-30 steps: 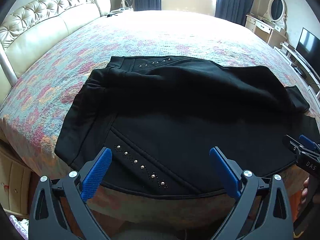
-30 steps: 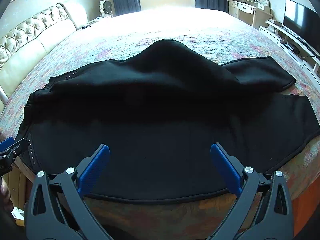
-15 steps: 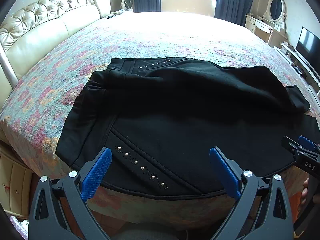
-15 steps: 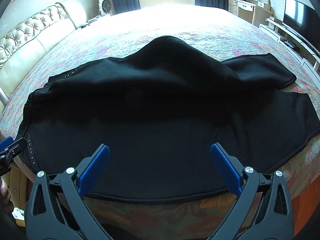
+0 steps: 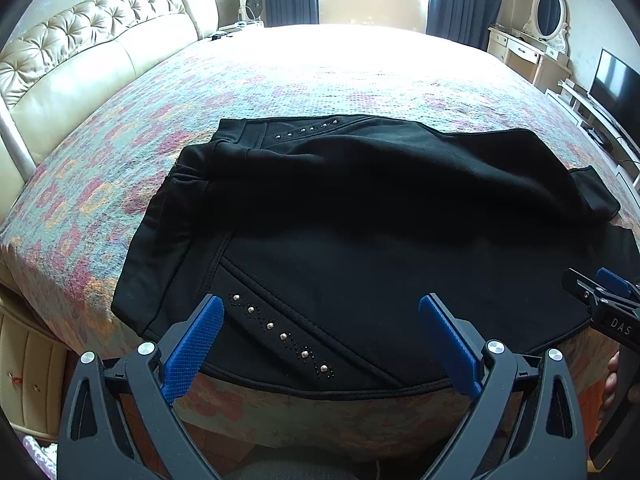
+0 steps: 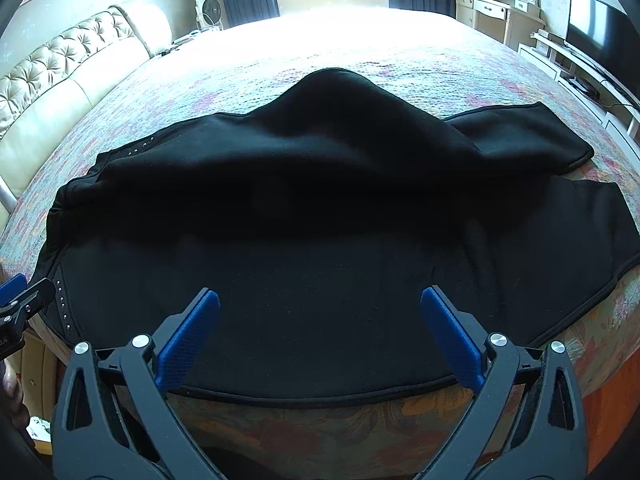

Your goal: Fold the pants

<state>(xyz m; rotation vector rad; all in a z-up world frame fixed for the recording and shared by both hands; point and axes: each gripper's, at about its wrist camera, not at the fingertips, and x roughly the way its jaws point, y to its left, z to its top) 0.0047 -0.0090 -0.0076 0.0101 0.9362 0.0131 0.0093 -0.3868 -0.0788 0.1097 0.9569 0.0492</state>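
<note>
Pants (image 5: pixel 360 240) flat on bed (image 5: pixel 280 80); both grippers' fingers (image 5: pixel 192 340) spread above hem.

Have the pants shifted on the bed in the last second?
No. The pants lie just as before, along the near edge of the bed.

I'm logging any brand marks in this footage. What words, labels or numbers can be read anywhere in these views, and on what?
"DAS": white letters on the black body of the right gripper, at the left wrist view's right edge; cut off there, possibly incomplete.
Black pants: studs only, no lettering.
TV: screen dark, no text.
Nothing else readable.
</note>
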